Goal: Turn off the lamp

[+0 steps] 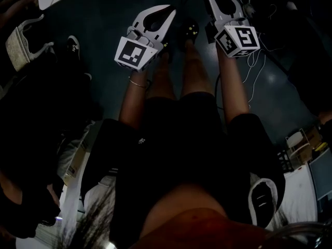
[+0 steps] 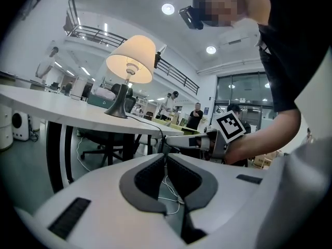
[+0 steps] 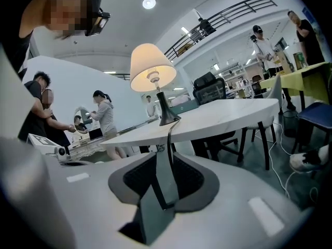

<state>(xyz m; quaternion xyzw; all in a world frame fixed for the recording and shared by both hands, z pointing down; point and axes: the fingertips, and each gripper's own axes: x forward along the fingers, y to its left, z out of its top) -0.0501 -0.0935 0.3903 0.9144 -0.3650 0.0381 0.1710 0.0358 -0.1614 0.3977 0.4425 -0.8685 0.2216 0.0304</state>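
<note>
Cream and glowing, the lamp point(image 3: 153, 69) stood switched on upon a white table point(image 3: 223, 115), its dark base near the table's edge. Its cord point(image 3: 169, 134) ran off the base and dropped over that edge.

The right gripper point(image 3: 163, 157) was released: its jaws stood apart with nothing between them, only the floor and the distant cord showing through the gap. From it the lamp lay ahead and higher, almost in line with the jaws and slightly to the left, well apart from the tips.

The left gripper point(image 2: 165, 155) was clenched and empty, its tips meeting while a slit stayed between the hollow pads lower down. From it the lamp point(image 2: 130, 61) stood up and to the left of the jaws, on the far side of the table point(image 2: 52, 105), again well apart.

In the head view both grippers were held out side by side over the dark floor point(image 1: 98, 32), ahead of the person's legs point(image 1: 181, 71).
</note>
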